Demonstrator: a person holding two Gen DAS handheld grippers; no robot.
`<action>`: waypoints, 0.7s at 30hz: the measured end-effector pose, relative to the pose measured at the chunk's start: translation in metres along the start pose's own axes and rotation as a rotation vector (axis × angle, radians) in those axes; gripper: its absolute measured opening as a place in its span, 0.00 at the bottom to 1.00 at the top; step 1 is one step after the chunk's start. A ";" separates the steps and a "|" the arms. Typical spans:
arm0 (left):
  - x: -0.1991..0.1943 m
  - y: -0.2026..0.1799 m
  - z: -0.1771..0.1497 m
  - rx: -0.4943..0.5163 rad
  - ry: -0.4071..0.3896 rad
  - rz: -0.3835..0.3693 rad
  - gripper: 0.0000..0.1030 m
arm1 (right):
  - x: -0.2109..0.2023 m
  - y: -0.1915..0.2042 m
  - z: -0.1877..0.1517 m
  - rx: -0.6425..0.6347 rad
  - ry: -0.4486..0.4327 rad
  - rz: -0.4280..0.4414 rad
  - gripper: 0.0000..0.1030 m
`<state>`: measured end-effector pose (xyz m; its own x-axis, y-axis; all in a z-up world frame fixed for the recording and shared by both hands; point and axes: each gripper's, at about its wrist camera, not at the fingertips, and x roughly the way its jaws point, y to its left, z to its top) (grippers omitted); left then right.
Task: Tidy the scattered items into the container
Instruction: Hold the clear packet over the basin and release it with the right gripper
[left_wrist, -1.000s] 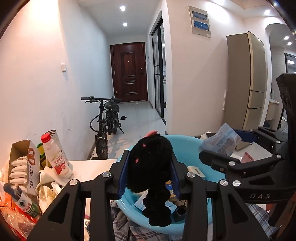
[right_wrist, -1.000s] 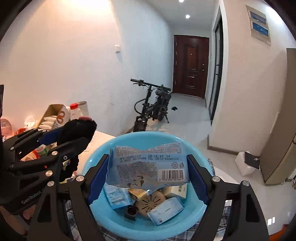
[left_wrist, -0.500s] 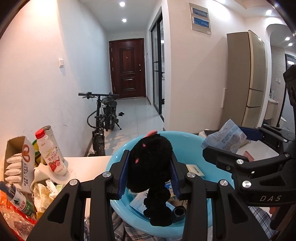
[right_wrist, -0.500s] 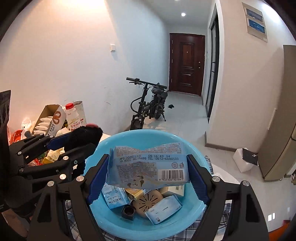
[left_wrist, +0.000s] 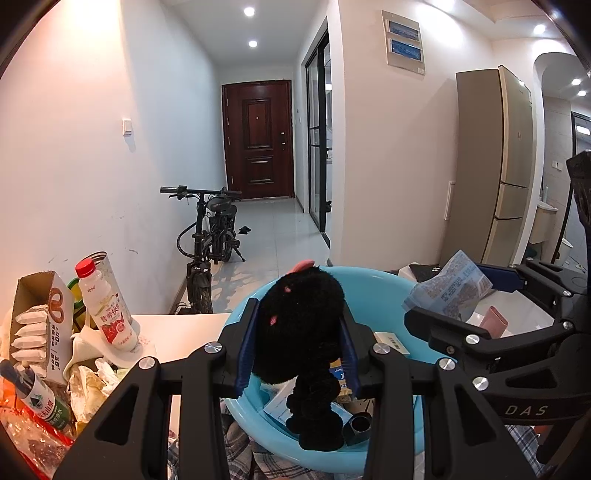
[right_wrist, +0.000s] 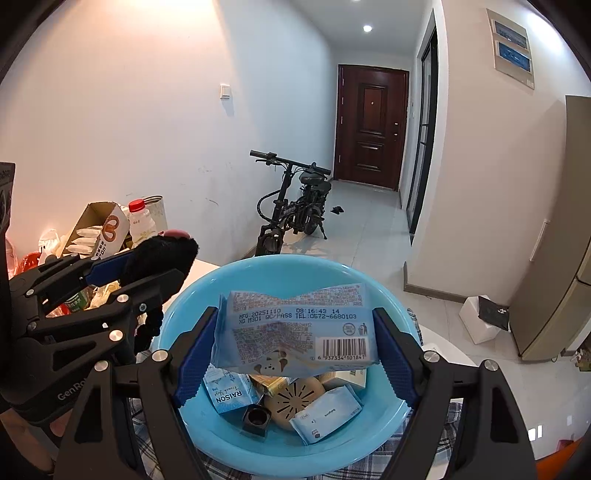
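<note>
My left gripper (left_wrist: 297, 347) is shut on a black plush toy (left_wrist: 303, 332) with a pink ear, held above the near left rim of the light blue basin (left_wrist: 373, 280). My right gripper (right_wrist: 295, 343) is shut on a light blue tissue pack (right_wrist: 295, 328) with a barcode, held over the middle of the basin (right_wrist: 280, 269). The basin holds several small items: a RAISON pack (right_wrist: 229, 391), a tan round disc (right_wrist: 295, 398), a black cup (right_wrist: 255, 417) and a blue pouch (right_wrist: 325, 413). The tissue pack also shows in the left wrist view (left_wrist: 448, 291).
To the left on the white table (left_wrist: 177, 332) stand a red-capped milk bottle (left_wrist: 105, 306), a snack carton (left_wrist: 37, 325), a green-label bottle (left_wrist: 40, 398) and wrappers. A plaid cloth (right_wrist: 369, 469) lies under the basin. A bicycle (left_wrist: 208, 236) is parked in the hallway beyond.
Both grippers have risen slightly and drawn back a little over the basin, still holding the toy and the tissue pack. The jaws have not changed.
</note>
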<state>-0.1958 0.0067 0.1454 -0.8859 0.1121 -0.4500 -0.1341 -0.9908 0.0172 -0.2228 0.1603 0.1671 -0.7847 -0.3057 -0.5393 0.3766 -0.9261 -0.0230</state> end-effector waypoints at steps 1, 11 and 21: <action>0.000 0.000 0.000 0.000 -0.001 0.003 0.37 | 0.000 0.000 0.000 -0.001 0.001 0.000 0.80; 0.001 0.000 0.000 0.010 0.000 0.008 0.37 | 0.001 0.000 0.000 -0.001 0.001 -0.001 0.80; 0.000 0.002 0.000 0.012 -0.003 0.013 0.36 | 0.003 -0.001 -0.004 0.000 0.001 -0.010 0.80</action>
<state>-0.1963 0.0049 0.1458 -0.8890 0.0994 -0.4469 -0.1277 -0.9912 0.0335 -0.2233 0.1609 0.1618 -0.7880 -0.2960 -0.5398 0.3686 -0.9292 -0.0286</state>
